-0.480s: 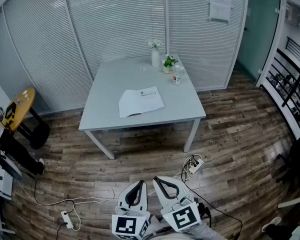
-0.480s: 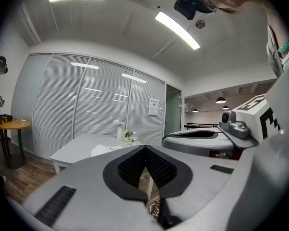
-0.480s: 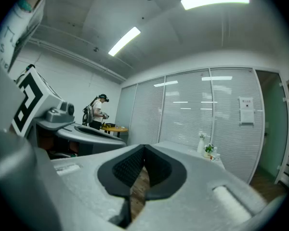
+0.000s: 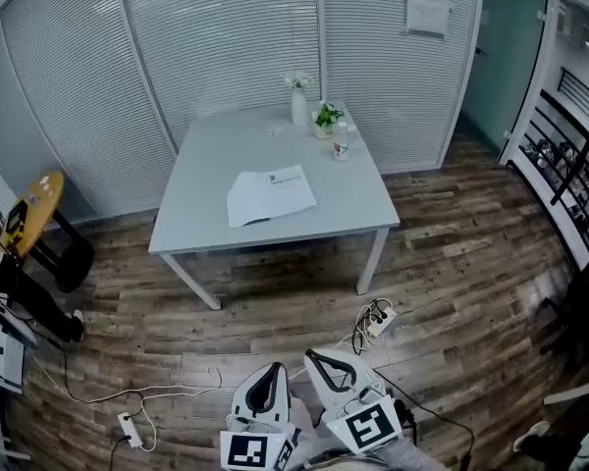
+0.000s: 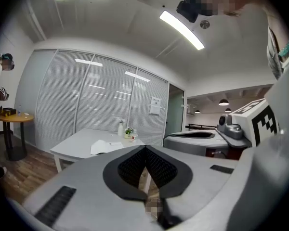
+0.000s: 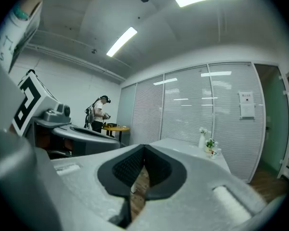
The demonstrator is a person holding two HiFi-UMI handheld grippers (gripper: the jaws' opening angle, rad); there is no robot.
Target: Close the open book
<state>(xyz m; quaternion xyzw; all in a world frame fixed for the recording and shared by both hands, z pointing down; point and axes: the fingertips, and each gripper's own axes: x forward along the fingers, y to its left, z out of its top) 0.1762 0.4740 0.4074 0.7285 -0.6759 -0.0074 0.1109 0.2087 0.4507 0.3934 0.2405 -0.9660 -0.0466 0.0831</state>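
Book (image 4: 271, 195) lies open and flat, white pages up, on the pale grey desk (image 4: 206, 155), near the middle and a touch toward the front edge. Nothing is on it and nothing touches it. At the back of the desk stand a white vase (image 4: 297, 108) with pale flowers, a little potted plant (image 4: 325, 121) and a small bottle (image 4: 341, 148), all well apart from the book.

Down at the bottom of the head view, both tools are held side by side over the wood floor (image 4: 452, 263), well short of the desk. The left tool (image 4: 273, 369) has its dark pads pressed tip to tip with nothing between them. The right tool (image 4: 316, 357) has its tips closed together too, and it is empty; only floor shows through the slit below them.

A power strip (image 4: 378, 324) trails its cable across the floor just ahead of the tools. Off to the left, a yellow round stand (image 4: 31, 209) sits by the blinds.
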